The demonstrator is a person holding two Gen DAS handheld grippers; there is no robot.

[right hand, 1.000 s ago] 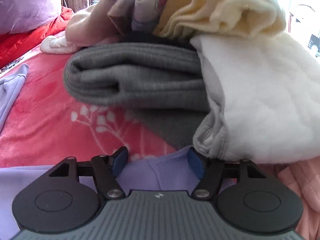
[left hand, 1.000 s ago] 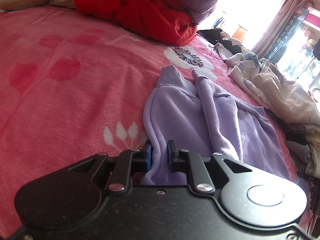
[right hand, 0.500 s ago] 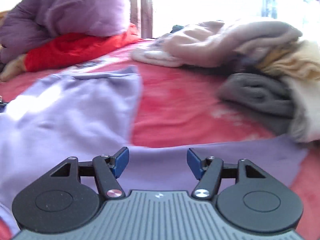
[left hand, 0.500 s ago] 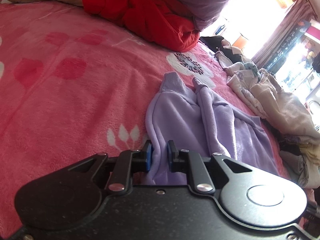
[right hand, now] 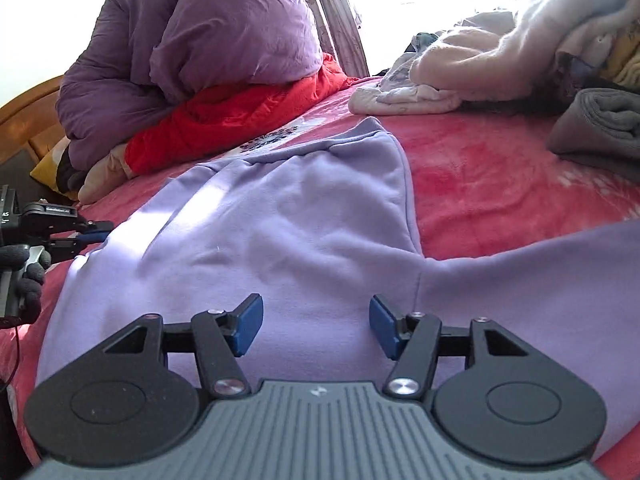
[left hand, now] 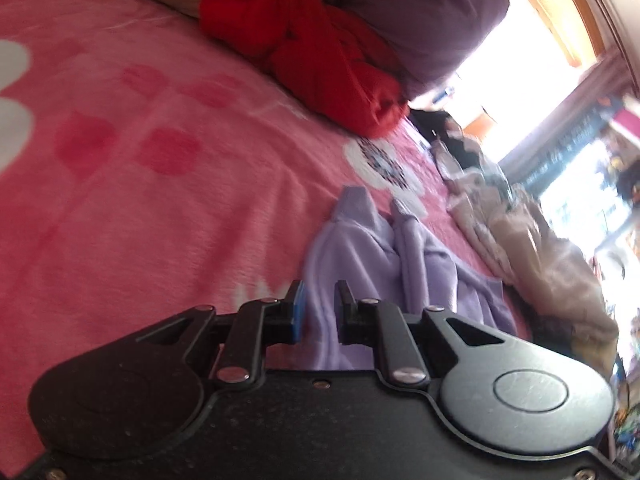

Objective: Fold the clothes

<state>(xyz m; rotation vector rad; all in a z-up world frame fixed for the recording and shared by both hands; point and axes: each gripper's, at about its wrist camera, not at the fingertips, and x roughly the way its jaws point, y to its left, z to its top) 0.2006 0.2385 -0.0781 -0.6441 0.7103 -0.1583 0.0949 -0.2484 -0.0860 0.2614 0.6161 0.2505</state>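
A lilac sweatshirt (right hand: 288,216) lies spread on the pink blanket (right hand: 500,184), one sleeve running right (right hand: 560,280). My right gripper (right hand: 316,326) is open and empty, hovering low over the sweatshirt's body. My left gripper (left hand: 319,312) is shut on a fold of the sweatshirt's edge (left hand: 360,256); the cloth runs away from its jaws toward two ribbed cuffs. The left gripper also shows at the left edge of the right wrist view (right hand: 86,236), at the garment's side.
A purple duvet (right hand: 208,52) and red quilt (right hand: 240,116) are heaped at the bed's head. A pile of pale clothes (right hand: 500,56) and a folded grey garment (right hand: 600,128) lie at the right. Pink blanket (left hand: 140,168) stretches left of the sweatshirt.
My right gripper has swung left, from facing the clothes pile to facing the sweatshirt body, still open. My left gripper keeps its hold and has tilted and shifted a little.
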